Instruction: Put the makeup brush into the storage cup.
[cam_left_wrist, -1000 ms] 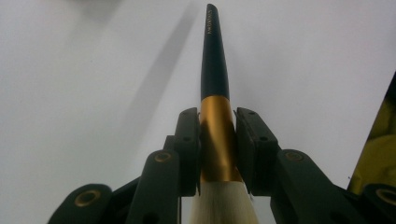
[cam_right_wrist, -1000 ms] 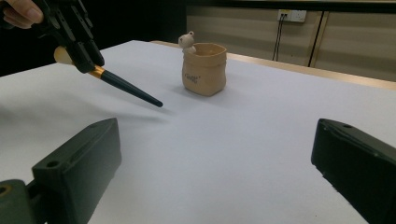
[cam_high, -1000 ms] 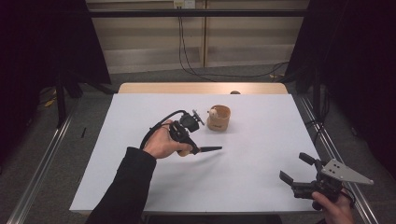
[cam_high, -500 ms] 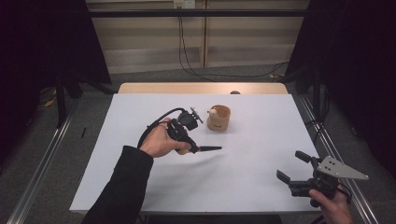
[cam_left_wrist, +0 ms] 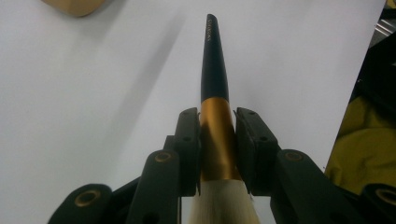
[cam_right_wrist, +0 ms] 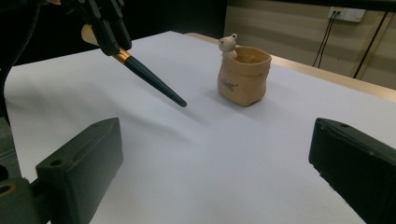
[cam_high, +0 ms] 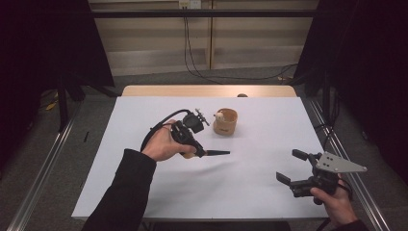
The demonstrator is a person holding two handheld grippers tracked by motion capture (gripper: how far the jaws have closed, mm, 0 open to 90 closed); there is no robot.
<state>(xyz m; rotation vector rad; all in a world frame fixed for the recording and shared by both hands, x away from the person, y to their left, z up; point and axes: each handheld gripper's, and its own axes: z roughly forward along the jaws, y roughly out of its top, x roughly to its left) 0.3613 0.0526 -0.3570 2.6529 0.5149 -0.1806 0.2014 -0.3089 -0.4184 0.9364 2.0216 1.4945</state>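
Left gripper (cam_high: 188,142), centre-left of high view: clamped on brush (cam_left_wrist: 215,116) at gold ferrule, pale bristles behind jaws, dark tapered handle tip pointing right across frame, just above white table cover (cam_high: 250,192)
Long axis of brush: near level, running left to right
Sack-shaped pot (cam_high: 225,121) with small bear figure on rim, above and right of handle tip: near, apart, mouth upward; nothing between
Right gripper (cam_high: 287,168), lower right of frame: jaws spread, empty, well apart from pot
Nearer hand to pot: left
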